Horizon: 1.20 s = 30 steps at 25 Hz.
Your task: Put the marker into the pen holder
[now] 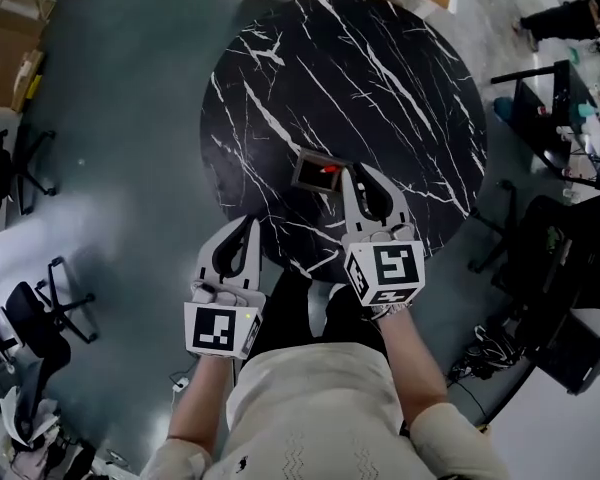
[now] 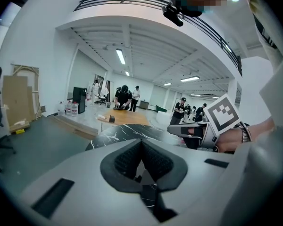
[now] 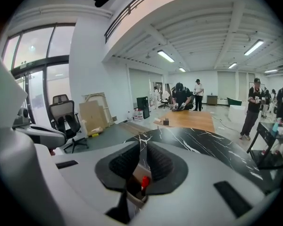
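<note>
A small square pen holder [image 1: 310, 175] stands near the front edge of the round black marble table [image 1: 380, 88]. A red-tipped marker [image 1: 329, 169] sits inside it. My right gripper [image 1: 356, 171] hovers just right of and above the holder, its jaws a narrow gap apart and empty. In the right gripper view the marker's red tip [image 3: 144, 181] and the holder's rim [image 3: 132, 193] show below the right gripper [image 3: 144, 148]. My left gripper [image 1: 248, 224] hangs off the table's front-left edge, shut and empty. In its own view the left gripper [image 2: 141, 143] shows its pads touching.
Office chairs [image 1: 40, 308] stand on the grey floor at the left, with cardboard [image 1: 5, 48] at the far left. A dark desk [image 1: 555, 108] with clutter is at the right. A wooden table [image 3: 188, 119] and several people stand far behind.
</note>
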Motion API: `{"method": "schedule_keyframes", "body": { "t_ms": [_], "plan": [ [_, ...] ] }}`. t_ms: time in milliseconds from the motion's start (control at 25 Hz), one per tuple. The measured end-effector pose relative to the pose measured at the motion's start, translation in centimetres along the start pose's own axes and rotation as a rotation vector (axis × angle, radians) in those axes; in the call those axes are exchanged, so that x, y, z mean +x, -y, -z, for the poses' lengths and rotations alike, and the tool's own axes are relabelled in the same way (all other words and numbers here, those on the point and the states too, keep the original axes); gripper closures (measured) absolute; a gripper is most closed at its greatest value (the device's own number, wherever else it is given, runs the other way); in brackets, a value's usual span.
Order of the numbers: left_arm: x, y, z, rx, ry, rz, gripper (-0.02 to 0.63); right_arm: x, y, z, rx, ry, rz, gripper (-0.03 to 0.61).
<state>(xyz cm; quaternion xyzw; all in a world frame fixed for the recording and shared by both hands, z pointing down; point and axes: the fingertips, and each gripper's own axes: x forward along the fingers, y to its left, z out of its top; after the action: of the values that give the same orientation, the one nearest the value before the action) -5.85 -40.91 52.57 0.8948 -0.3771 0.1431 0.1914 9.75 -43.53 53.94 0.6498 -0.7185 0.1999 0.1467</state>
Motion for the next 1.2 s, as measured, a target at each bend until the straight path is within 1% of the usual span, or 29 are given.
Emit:
{"method": "schedule_keyframes", "body": {
  "t_ms": [80,160,280,320,400,640,760,880,960,1080,1200],
  "plan": [
    [0.2,0.2,0.1,0.008,-0.007,0.009,0.606,-0.8,0.2,-0.3,0.005,0.013,0.005,0.522],
    [0.4,0.8,-0.3,0.021,-0.004,0.019,0.606,-1.7,0.2,-0.6,0.01,0.018,-0.009,0.522],
    [0.4,2.0,-1.6,0.023,0.038,0.029,0.606,-3.0,-0.7,-0.8,0.008,0.011,-0.052,0.548],
    [0.4,2.5,-2.2,0.014,0.063,0.03,0.606,-3.5,-1.2,-0.8,0.004,0.009,-0.071,0.56],
    [0.4,3.4,-3.0,0.017,0.093,0.038,0.606,-4.5,-2.6,-1.1,0.001,0.009,-0.117,0.561],
    [-0.2,5.6,-4.1,0.068,0.13,0.073,0.606,-7.7,-7.3,-2.0,-0.034,0.025,-0.217,0.561],
    [-0.6,6.5,-4.5,0.114,0.147,0.088,0.606,-8.8,-8.8,-1.9,-0.044,0.024,-0.242,0.561],
    [-1.4,7.4,-4.6,0.129,0.163,0.1,0.606,-9.9,-9.5,-1.8,-0.055,0.022,-0.249,0.561],
    [-2.2,8.0,-4.3,0.133,0.155,0.104,0.606,-10.7,-9.9,-1.8,-0.061,0.023,-0.251,0.561],
    [-3.4,8.8,-3.2,0.127,0.084,0.11,0.606,-12.0,-10.1,-1.6,-0.063,0.018,-0.247,0.561],
    [-4.3,9.4,-3.0,0.125,0.105,0.109,0.606,-12.7,-10.0,-1.1,-0.07,0.007,-0.245,0.561]
  ]
}}
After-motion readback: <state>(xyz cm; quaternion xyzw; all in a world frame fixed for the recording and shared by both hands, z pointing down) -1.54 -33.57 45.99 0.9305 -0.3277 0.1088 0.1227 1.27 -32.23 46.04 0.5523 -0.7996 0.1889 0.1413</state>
